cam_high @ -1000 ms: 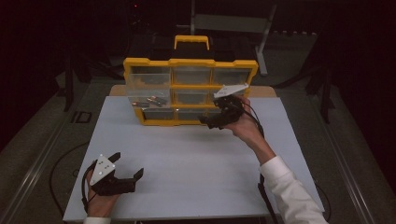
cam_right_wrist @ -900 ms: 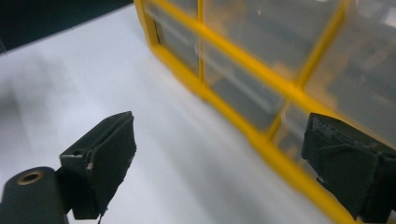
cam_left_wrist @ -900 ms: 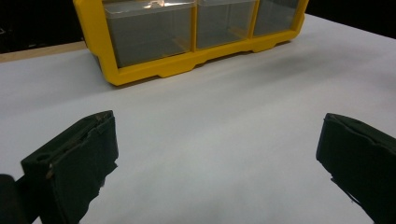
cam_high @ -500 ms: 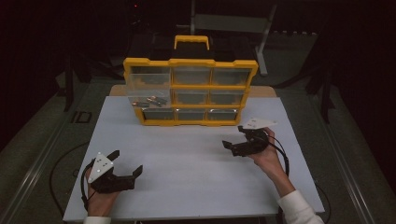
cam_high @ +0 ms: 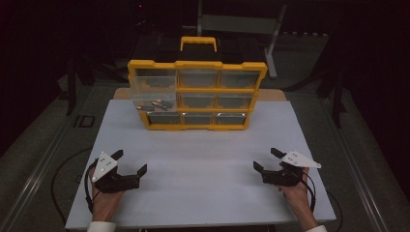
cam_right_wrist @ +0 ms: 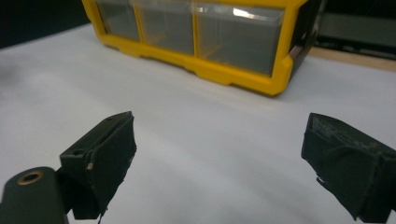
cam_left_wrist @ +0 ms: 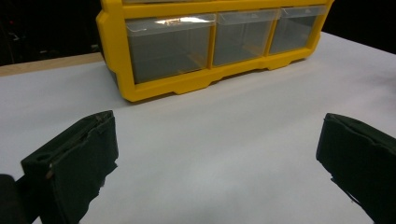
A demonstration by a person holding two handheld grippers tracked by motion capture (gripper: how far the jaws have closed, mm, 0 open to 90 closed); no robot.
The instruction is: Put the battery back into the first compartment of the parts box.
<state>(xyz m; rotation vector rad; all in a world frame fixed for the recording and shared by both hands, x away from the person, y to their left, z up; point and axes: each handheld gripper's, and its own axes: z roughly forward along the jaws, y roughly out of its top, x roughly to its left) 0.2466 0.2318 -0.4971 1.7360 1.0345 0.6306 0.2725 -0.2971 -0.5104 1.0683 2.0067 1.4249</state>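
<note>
A yellow organizer (cam_high: 197,64) with clear plastic drawers stands upright at the back middle of the white table (cam_high: 203,159). Its middle-left drawer (cam_high: 153,103) is pulled out and holds small metal parts. My left gripper (cam_high: 130,162) rests near the table's front left, open, with nothing between its jaws. My right gripper (cam_high: 267,160) sits near the front right, also open and holding nothing. In the left gripper view the left gripper (cam_left_wrist: 217,140) faces the organizer's bottom drawer row (cam_left_wrist: 173,49). In the right gripper view the right gripper (cam_right_wrist: 219,135) faces the same row (cam_right_wrist: 233,35).
A yellow carry handle (cam_high: 198,42) tops the organizer. A strip of wooden board (cam_high: 273,95) shows behind the white table. Dark floor and a metal stand (cam_high: 241,24) lie beyond. White table surface stretches between the grippers and the organizer.
My right gripper has drawn back from the organizer's front to the table's front right. The left gripper has stayed where it was.
</note>
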